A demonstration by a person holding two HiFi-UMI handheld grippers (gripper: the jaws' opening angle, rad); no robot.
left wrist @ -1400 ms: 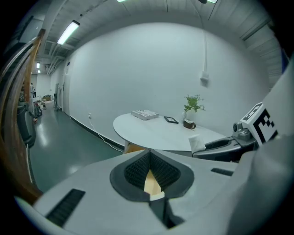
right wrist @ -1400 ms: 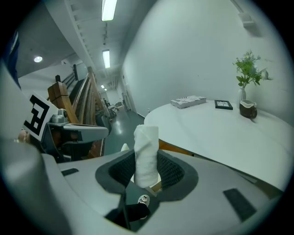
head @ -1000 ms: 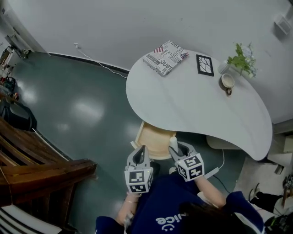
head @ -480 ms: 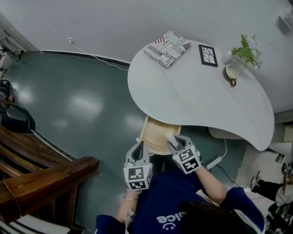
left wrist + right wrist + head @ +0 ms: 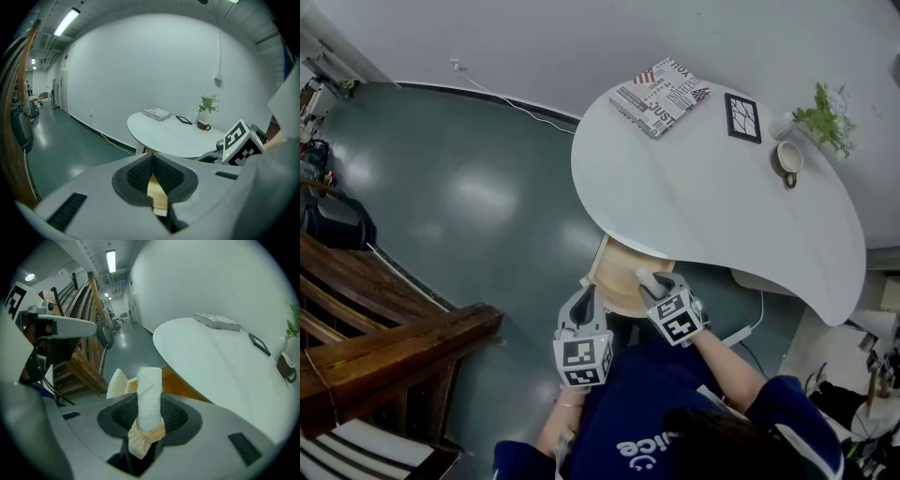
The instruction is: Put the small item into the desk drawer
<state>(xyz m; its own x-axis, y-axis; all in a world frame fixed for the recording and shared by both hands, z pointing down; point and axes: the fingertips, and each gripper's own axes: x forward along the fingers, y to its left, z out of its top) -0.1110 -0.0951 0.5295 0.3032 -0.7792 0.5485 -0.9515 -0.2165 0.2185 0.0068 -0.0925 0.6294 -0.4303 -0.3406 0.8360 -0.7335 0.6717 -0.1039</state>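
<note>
My right gripper (image 5: 649,283) is shut on the small item (image 5: 149,387), a white roll with a tan crumpled base. It hangs over the near side of the open wooden drawer (image 5: 615,272), which sticks out from under the white desk (image 5: 703,216). The roll (image 5: 644,277) stands up between the dark pads (image 5: 176,417), and the drawer (image 5: 121,384) shows behind it. My left gripper (image 5: 584,300) sits just left of the drawer's front, shut and empty. Through the slit between its pads (image 5: 136,177) I see a strip of the drawer's wood (image 5: 156,192).
On the desk's far side lie a newspaper-print book (image 5: 662,96), a framed picture (image 5: 742,118), a cup (image 5: 788,163) and a small plant (image 5: 827,116). Dark wooden stairs (image 5: 384,347) fill the left. A cable (image 5: 511,105) runs along the wall.
My right gripper has sunk with the roll towards the drawer and rolled a little. The left gripper shifted slightly beside the drawer's front.
</note>
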